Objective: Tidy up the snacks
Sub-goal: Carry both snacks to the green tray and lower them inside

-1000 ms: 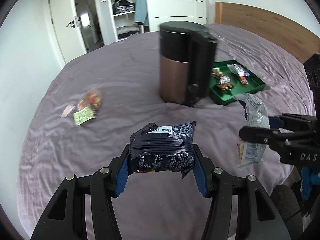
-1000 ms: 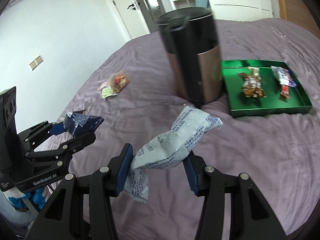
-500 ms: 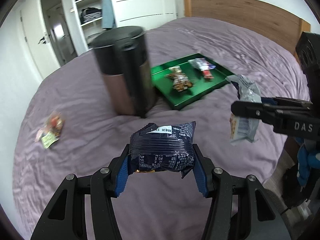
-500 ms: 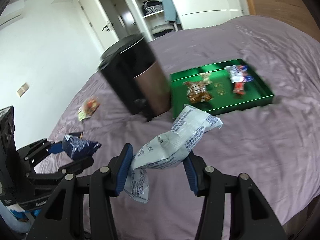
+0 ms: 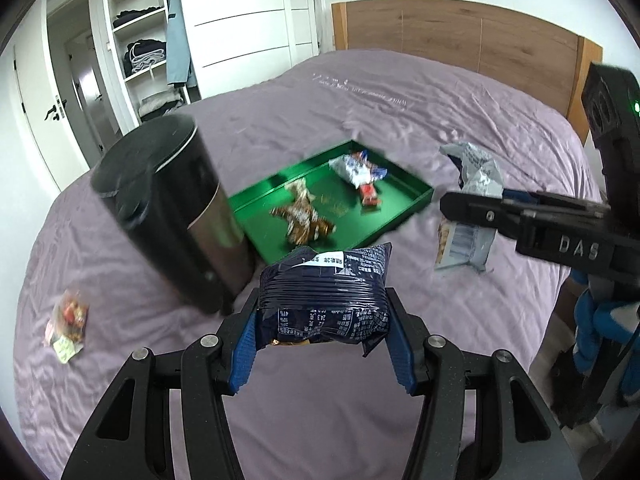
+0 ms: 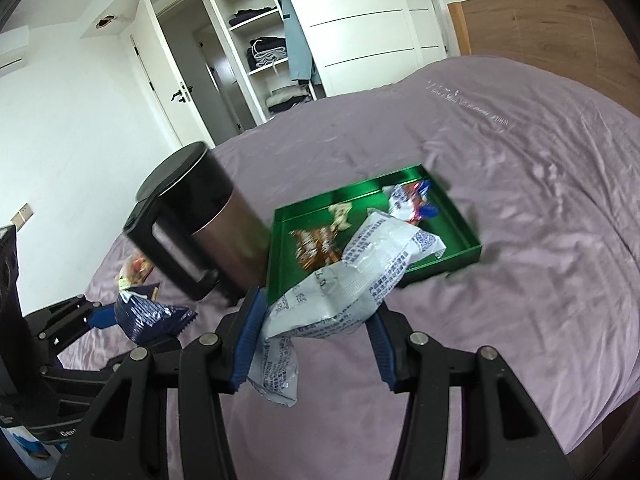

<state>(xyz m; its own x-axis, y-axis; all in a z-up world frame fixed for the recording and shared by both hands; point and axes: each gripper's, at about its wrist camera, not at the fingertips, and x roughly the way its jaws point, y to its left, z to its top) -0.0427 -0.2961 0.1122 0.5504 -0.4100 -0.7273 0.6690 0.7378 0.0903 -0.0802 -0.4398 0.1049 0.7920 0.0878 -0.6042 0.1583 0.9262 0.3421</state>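
My left gripper is shut on a dark blue snack packet and holds it above the purple bed. My right gripper is shut on a white and blue snack packet, also off the bed. Each shows in the other view: the white packet at right, the blue packet at left. A green tray lies ahead of both, holding a brown snack and a white, red and blue wrapper. The tray also shows in the right wrist view.
A black and copper bin stands on the bed left of the tray. A small red and green snack lies far left on the bed. A wooden headboard is behind; the bed edge is at right, wardrobe shelves at back.
Both grippers have swung right with their packets held. The tray has come nearer the middle of each view and the bin has shifted left.
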